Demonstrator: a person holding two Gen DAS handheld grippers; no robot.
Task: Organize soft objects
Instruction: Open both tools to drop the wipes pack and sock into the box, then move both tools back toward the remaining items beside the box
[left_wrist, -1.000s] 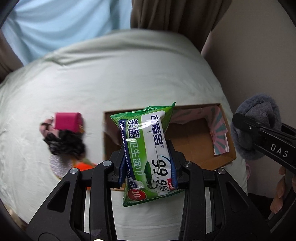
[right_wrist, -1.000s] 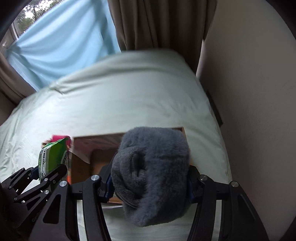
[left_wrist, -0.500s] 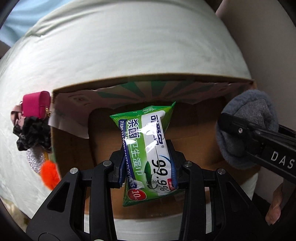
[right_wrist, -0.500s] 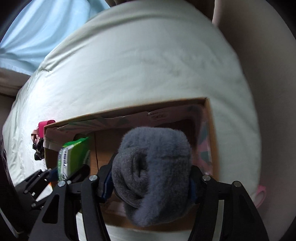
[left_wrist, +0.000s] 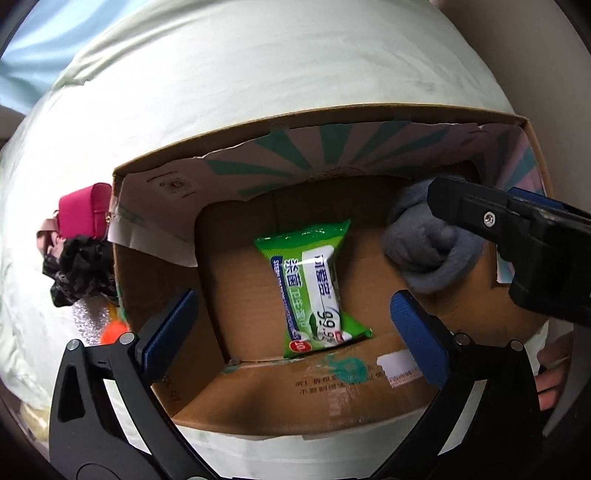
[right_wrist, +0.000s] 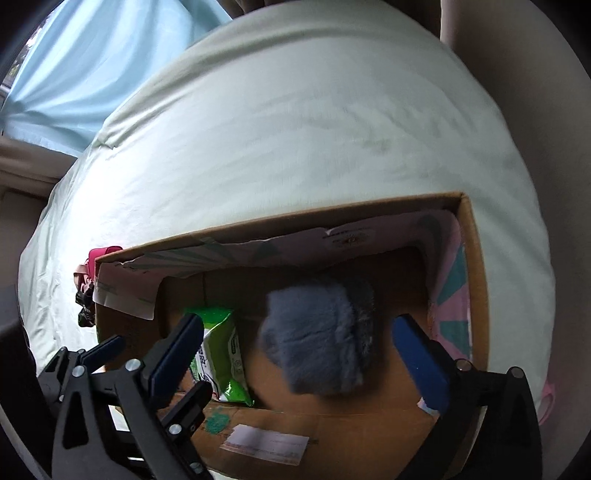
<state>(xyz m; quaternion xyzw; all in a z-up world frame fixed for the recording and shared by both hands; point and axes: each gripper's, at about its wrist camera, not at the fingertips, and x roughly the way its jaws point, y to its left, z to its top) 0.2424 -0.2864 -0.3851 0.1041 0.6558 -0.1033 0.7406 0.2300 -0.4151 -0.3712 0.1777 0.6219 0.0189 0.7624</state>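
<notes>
Both the left gripper (left_wrist: 291, 321) and right gripper (right_wrist: 295, 350) are opening wide, gripping nothing. Only the left view shows the wipes pack (left_wrist: 314, 288) whole, beside the grey sock (left_wrist: 428, 254).

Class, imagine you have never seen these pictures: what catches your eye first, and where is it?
The bright green wet-wipes pack lies on the floor of the open cardboard box, with a fluffy grey sock bundle beside it. Outside the box's left wall, a hot-pink pouch sits on the pale bedcover.

The left gripper (left_wrist: 291, 317) is opening, jaws spread clear of the green plastic wet-wipe packet (left_wrist: 314, 291) lying flat in the brown cardboard box (left_wrist: 332, 391), beside a grey fuzzy rolled sock (left_wrist: 428, 251).
</notes>
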